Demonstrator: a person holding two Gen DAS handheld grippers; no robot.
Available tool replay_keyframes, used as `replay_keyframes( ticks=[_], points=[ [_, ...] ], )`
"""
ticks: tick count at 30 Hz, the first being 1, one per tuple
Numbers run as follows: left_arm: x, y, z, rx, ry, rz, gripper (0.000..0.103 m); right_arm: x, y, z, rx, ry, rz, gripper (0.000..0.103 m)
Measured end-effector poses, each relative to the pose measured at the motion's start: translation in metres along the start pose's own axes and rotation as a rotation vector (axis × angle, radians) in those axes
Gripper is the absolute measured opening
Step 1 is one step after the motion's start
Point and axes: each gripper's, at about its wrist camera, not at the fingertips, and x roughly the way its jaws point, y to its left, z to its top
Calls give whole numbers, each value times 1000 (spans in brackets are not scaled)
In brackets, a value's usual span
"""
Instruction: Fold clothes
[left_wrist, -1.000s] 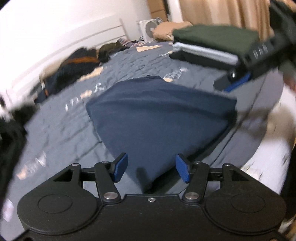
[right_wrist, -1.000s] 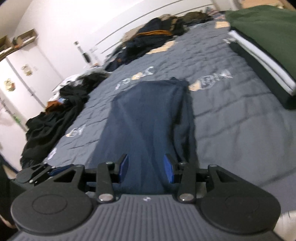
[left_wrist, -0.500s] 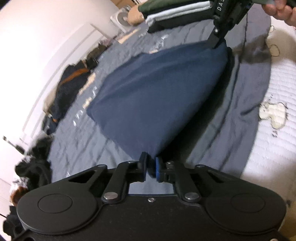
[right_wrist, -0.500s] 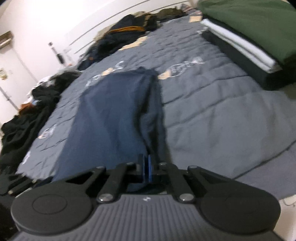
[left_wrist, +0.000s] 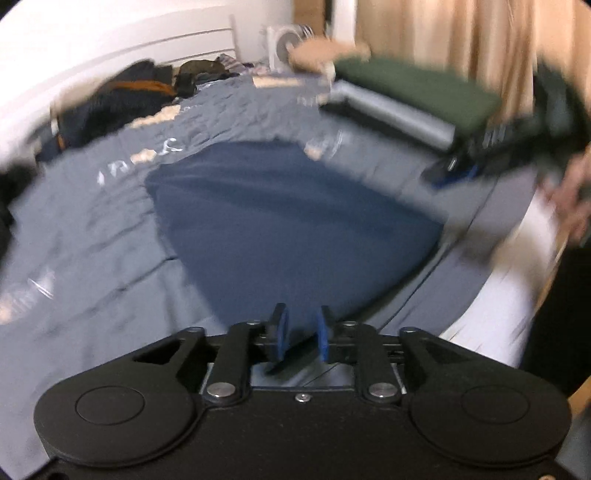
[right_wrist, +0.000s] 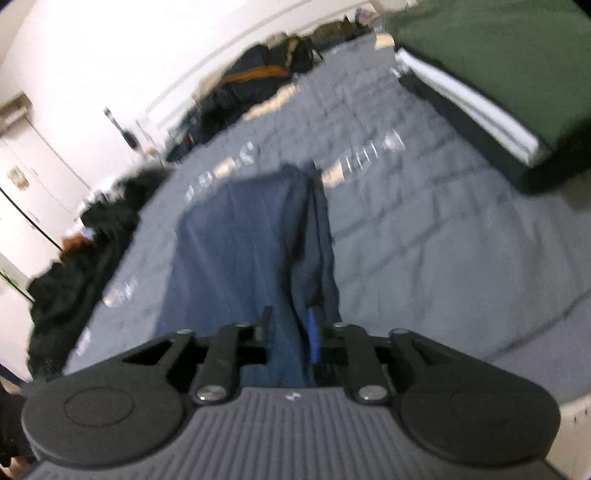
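Note:
A navy garment (left_wrist: 280, 221) lies folded flat on the grey quilt (left_wrist: 92, 240), narrowing toward the bed's near edge. My left gripper (left_wrist: 300, 332) sits at its near corner, jaws a little apart, with cloth showing in the gap. In the right wrist view the same garment (right_wrist: 243, 240) runs lengthwise away from my right gripper (right_wrist: 289, 328), whose blue-padded fingers (right_wrist: 313, 332) are also slightly apart around its near end. In the left wrist view the right gripper (left_wrist: 452, 173) is a blur at the garment's right side, held by a hand (left_wrist: 572, 192).
A stack of folded clothes (left_wrist: 413, 85) topped by a green piece (right_wrist: 498, 55) sits at the right of the bed. Unfolded dark clothes (left_wrist: 118, 99) pile along the headboard and the left edge (right_wrist: 74, 258). White mattress edge (left_wrist: 517, 277) shows at the right.
Both grippers went from wide open to shut on the garment's near edge, and their jaws have now parted a little. The left view has swung back level; both views are blurred by motion.

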Motion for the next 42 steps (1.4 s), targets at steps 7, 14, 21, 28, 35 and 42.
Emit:
replay_keyframes(
  ticks=[7,14,21,28,35,42],
  points=[
    [1,16,14,-211,-85,-154,38,12,0,38,-26,-38,77,40],
    [8,39,18,-342,-108,-177,43,55,-9,68,-76,-1,94,41],
    [12,53,20,-419,-117,-165,43,90,-16,99,-114,-20,103,41],
    [16,56,19,-431,-104,-167,44,121,-27,117,-125,-20,98,41],
    [18,58,19,-441,-97,-171,44,141,-35,125,-106,-16,93,41],
    [17,58,18,-444,-96,-177,44,157,-32,125,-113,7,86,41]
  ],
)
